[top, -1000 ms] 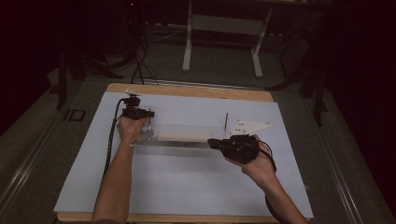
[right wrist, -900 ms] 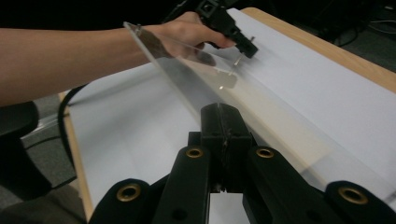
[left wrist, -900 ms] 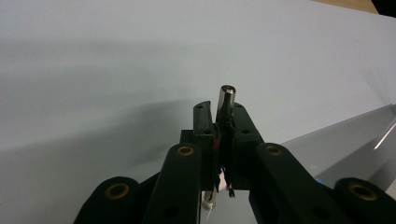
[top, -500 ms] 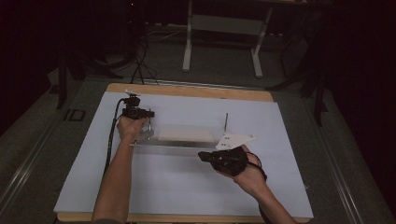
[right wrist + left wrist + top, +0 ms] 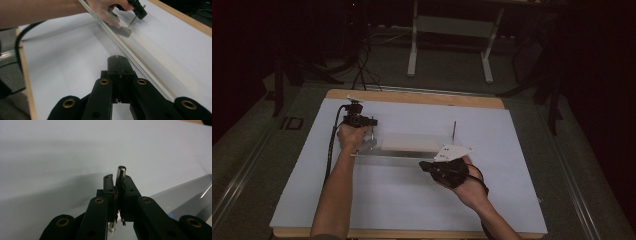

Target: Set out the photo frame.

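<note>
A clear plastic plate [image 5: 408, 144] lies mid-table on the white sheet, with a thin metal rod [image 5: 455, 131] standing upright at its right end. At the plate's left end my left gripper [image 5: 368, 125] is shut on a second metal rod [image 5: 120, 176], seen end-on between the jaws in the left gripper view. The right gripper view shows that rod [image 5: 131, 22] running down to a small metal block [image 5: 124, 32] on the plate. My right gripper [image 5: 423, 165] sits just in front of the plate's front edge [image 5: 130, 53], shut [image 5: 120, 61], with nothing held.
The white sheet [image 5: 377, 200] covers a wooden tabletop [image 5: 422, 97]. A black cable [image 5: 332, 150] trails from the left gripper beside the forearm. Dark floor and a metal stand [image 5: 449, 45] lie beyond the far edge.
My right gripper has moved left and toward the person, from the plate's right end to in front of its middle. The left gripper has stayed still on its rod.
</note>
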`<state>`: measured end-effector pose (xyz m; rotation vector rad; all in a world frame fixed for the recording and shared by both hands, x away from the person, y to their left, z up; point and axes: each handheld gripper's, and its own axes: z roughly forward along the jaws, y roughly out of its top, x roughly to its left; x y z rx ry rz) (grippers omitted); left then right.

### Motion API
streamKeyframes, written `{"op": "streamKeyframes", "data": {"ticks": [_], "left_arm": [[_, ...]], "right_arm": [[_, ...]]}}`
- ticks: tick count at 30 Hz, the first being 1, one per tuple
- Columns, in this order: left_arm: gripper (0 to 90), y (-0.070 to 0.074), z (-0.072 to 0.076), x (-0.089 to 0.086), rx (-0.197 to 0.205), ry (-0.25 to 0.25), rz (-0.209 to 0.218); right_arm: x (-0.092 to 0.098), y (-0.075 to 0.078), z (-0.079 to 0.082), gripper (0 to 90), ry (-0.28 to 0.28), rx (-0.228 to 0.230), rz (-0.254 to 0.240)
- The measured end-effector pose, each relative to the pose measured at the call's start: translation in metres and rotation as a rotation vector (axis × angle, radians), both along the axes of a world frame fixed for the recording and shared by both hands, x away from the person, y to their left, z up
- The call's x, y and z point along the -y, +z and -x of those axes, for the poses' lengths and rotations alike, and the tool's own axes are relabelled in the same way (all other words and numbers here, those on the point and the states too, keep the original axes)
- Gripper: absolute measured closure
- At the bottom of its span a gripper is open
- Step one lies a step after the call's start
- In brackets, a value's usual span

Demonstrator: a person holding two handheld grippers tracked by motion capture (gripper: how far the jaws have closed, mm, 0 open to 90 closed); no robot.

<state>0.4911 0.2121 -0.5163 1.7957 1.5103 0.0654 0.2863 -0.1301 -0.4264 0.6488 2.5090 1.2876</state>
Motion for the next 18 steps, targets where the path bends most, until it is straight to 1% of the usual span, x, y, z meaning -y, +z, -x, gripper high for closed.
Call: {"op": "streamKeyframes", "data": {"ticks": [5,8,11,14,15,16,18], "left_arm": [[84.8,0.0,0.0,0.0,0.001,-0.001,0.002],[84.8,0.0,0.0,0.0,0.001,-0.001,0.003],[84.7,-0.001,0.0,-0.001,0.0,-0.003,0.005],[84.5,-0.001,0.0,-0.001,0.015,-0.017,0.002],[84.3,-0.001,0.001,-0.001,0.029,-0.027,-0.002],[84.2,-0.001,0.001,-0.001,0.029,-0.027,-0.002],[83.8,-0.003,0.002,-0.003,0.043,-0.036,0.011]], "right_arm": [[-0.004,-0.004,-0.004,89.9,-0.025,0.012,0.01],[-0.006,-0.006,-0.006,90.0,-0.037,0.014,-0.003],[-0.008,-0.007,-0.006,90.0,-0.054,0.028,-0.006],[-0.009,-0.007,-0.008,90.0,-0.052,0.025,-0.008],[-0.01,-0.007,-0.009,90.0,-0.054,0.024,-0.008],[-0.01,-0.007,-0.009,90.0,-0.054,0.024,-0.008],[-0.011,-0.006,-0.012,90.0,-0.057,0.024,-0.012]]}}
